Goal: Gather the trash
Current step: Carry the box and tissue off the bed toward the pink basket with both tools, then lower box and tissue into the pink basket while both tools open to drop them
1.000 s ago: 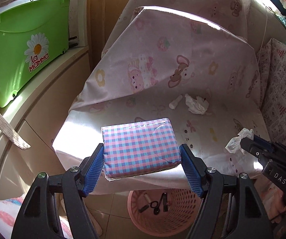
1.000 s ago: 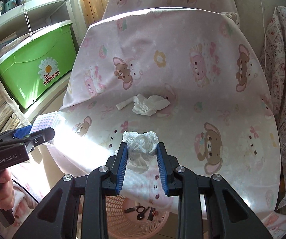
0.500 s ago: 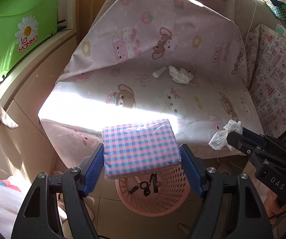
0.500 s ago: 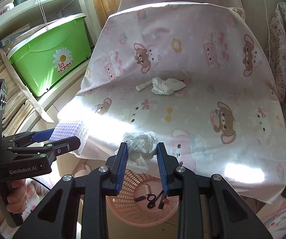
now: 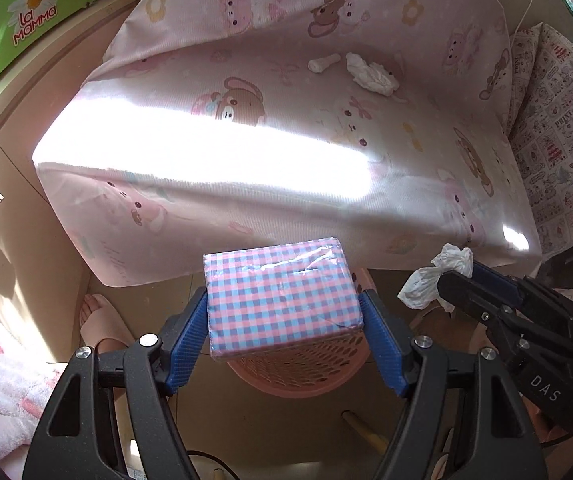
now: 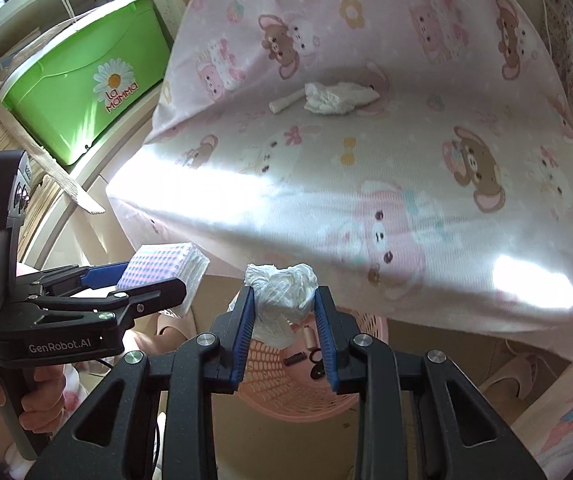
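Both grippers have sunk from the seat to hang over the pink basket, the left gripper clamping a checked tissue pack and the right gripper pinching a crumpled tissue, poised for dropping.

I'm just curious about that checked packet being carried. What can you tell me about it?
The checked packet is a soft, block-shaped pack in shiny clear film, printed in pink and blue gingham. From the side, white layered edges show, like stacked tissues. It is clamped at its two ends by the left hand-held gripper, held in the air over the pink basket, touching nothing else.
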Demonstrator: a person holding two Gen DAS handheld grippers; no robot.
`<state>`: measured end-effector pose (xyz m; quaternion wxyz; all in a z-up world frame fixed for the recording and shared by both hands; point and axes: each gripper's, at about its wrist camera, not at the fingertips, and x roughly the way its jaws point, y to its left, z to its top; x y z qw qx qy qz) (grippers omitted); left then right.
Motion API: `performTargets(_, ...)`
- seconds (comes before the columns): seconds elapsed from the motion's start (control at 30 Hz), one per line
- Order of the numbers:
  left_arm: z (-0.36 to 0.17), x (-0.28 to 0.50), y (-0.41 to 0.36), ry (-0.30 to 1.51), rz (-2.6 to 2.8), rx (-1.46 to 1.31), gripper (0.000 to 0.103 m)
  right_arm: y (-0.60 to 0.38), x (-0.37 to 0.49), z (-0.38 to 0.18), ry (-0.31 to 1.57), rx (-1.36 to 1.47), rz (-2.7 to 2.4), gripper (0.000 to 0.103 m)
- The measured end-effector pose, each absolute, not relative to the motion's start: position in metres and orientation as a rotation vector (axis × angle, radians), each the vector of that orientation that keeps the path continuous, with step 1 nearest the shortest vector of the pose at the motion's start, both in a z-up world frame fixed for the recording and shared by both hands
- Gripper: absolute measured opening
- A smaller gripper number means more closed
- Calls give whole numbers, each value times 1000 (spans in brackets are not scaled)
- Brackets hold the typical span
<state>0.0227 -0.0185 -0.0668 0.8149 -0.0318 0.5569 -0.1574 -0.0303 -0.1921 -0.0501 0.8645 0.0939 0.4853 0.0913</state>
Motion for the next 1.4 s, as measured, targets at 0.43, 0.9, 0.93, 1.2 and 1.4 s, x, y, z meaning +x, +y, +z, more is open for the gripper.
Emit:
performTargets(0.43,-142,38,-33,1440,-361,-72,72,-176,-28,-127,1300,192,216,33)
performTargets(0.9,-216,54,-34,1575,-267,-31,72,-171,-19,-207,1441,24,113,33)
performTargets(0.93,-221,54,-35,1589,-263,-30,72,-173,-19,-211,1449,27,104,33)
performTargets(1.2,-235,48,-36,1611,-285,-41,73,-185,-15,-229,1499,65,97,45)
performTargets(1.4,-233,52,-34,1595,-286,-70,74,-186,-17,-234,1526,106,105,47)
